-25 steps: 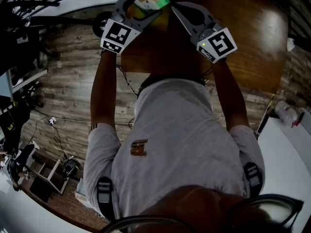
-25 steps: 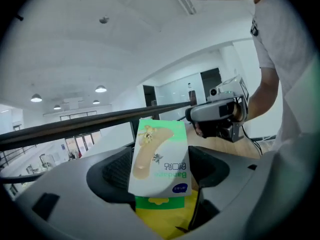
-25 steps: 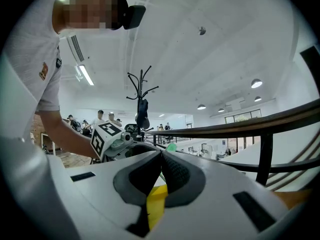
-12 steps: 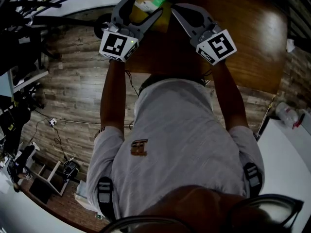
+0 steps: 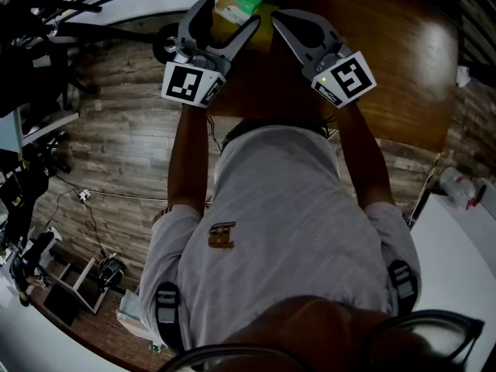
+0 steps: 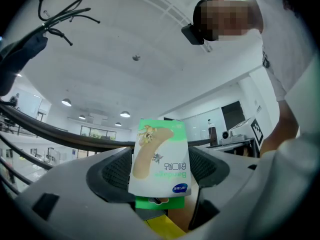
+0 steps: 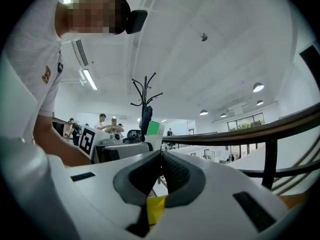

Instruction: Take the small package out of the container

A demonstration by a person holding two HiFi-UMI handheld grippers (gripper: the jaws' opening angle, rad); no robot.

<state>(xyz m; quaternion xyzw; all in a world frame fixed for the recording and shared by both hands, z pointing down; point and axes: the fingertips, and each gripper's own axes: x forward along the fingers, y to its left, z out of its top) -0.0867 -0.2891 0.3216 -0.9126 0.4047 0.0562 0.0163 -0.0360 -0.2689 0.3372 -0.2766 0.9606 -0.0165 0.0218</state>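
**Package lifted at far edge of table, container pinned**

Item: small package [image 6: 160, 154], green and white, flat, with a plaster printed on its face. It is clamped at its near end between the pads of the left gripper [image 5: 232, 8], which are closed on it. It sits high at the far side of the scene, above the wooden table [image 5: 387, 37].

Orientation: the long axis runs straight out along the jaws. The free end points far and upward, and the print reads upside down in the left gripper view.

Companion: yellow container [image 7: 155, 209], just right of and below the package. The right gripper [image 5: 277, 18] has its jaws shut on the container's edge.

Reason for the hold, as judged: the right gripper anchors the container so that it does not follow while the left draws the package out along its length.

Status: the package appears mostly out. Whether its gripped end has fully cleared the container's mouth cannot be told.
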